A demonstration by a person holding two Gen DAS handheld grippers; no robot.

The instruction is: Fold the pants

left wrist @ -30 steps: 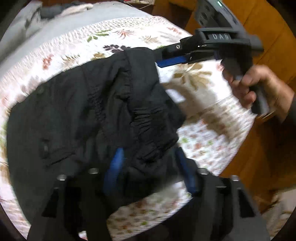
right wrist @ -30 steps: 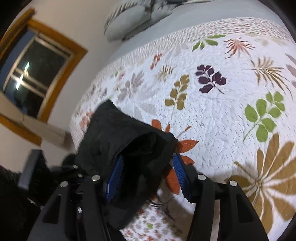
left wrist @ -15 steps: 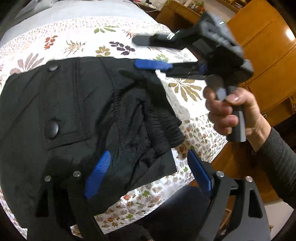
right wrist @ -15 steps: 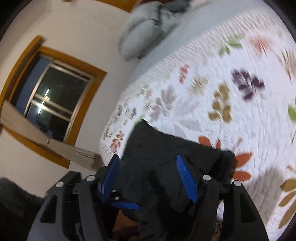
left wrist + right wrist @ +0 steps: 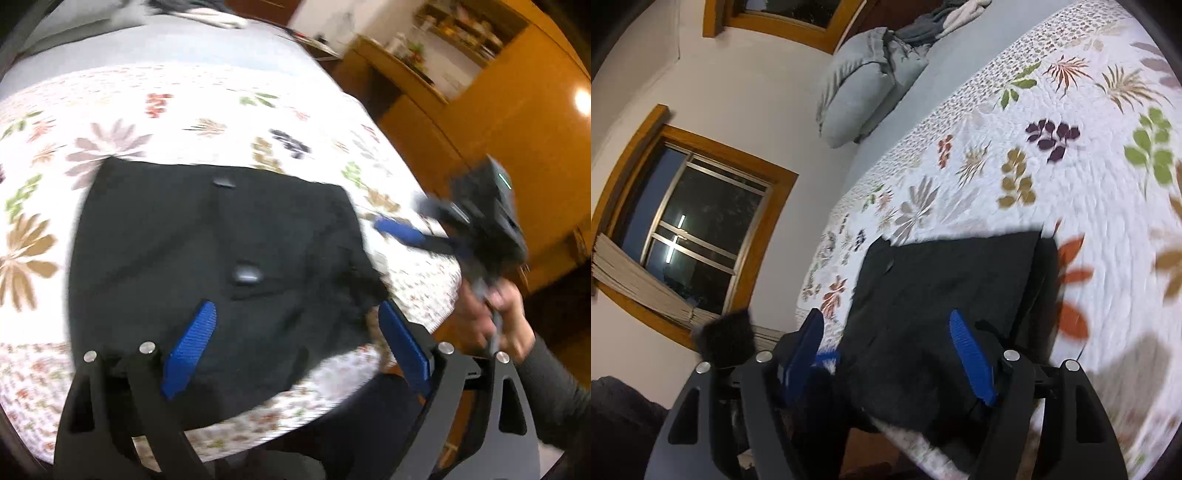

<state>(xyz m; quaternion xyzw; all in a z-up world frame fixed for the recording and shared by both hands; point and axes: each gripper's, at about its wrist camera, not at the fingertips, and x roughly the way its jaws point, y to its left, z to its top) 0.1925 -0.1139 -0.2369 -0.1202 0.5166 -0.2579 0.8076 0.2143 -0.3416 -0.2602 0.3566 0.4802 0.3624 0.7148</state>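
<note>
Black pants (image 5: 207, 236) are lying folded flat on the flowery bedspread (image 5: 184, 107) near the bed's edge. Left tongs (image 5: 295, 343) are spread wide above them, right tongs (image 5: 890, 354) wide too, nothing gripped.

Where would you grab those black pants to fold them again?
Probably the bunched near-right corner of the pants, coming in low from the bed's near edge. The rest lies flat on the quilt, offering no lip to pinch, while that corner sits raised. The left gripper and right gripper are open.
</note>
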